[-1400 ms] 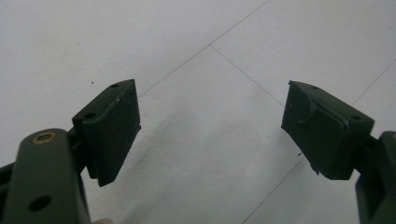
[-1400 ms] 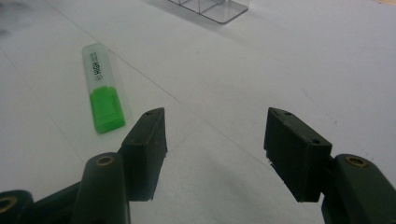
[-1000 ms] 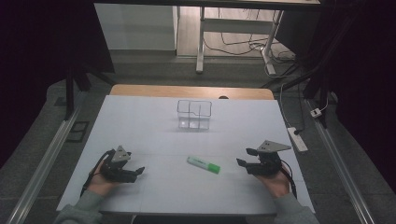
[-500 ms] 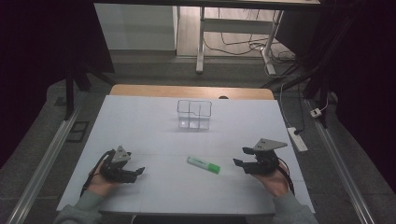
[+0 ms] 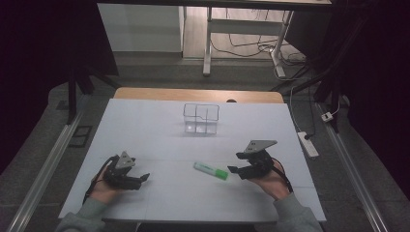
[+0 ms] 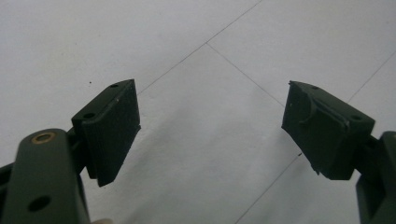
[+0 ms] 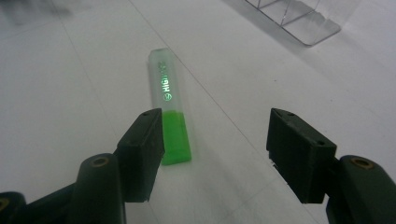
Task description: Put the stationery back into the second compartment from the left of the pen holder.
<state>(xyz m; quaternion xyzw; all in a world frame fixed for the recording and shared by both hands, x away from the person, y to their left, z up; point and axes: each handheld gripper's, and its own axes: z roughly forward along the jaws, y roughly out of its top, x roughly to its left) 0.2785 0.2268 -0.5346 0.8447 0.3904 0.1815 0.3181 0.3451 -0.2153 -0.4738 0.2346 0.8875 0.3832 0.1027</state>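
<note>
A green highlighter point(image 5: 211, 170) with a pale translucent cap lies flat on the white table point(image 5: 159, 130), near the middle front. In the right gripper view the highlighter point(image 7: 169, 125) lies just ahead of the left jaw, its green end nearest. My right gripper point(image 5: 234, 163) is open and points left at the pen's green end, a short way from it, with nothing between its jaws. My left gripper point(image 5: 143, 179) rests open at the front left of the table; the left gripper view has its jaws point(image 6: 210, 126) wide apart over bare table.
A clear plastic divided holder point(image 5: 200, 118) stands toward the back middle of the table; its corner point(image 7: 299, 18) is at the top right of the right gripper view. A power strip point(image 5: 308, 143) lies off the table's right edge.
My right gripper has moved left toward the highlighter and risen slightly. The left gripper and the highlighter have stayed put.
</note>
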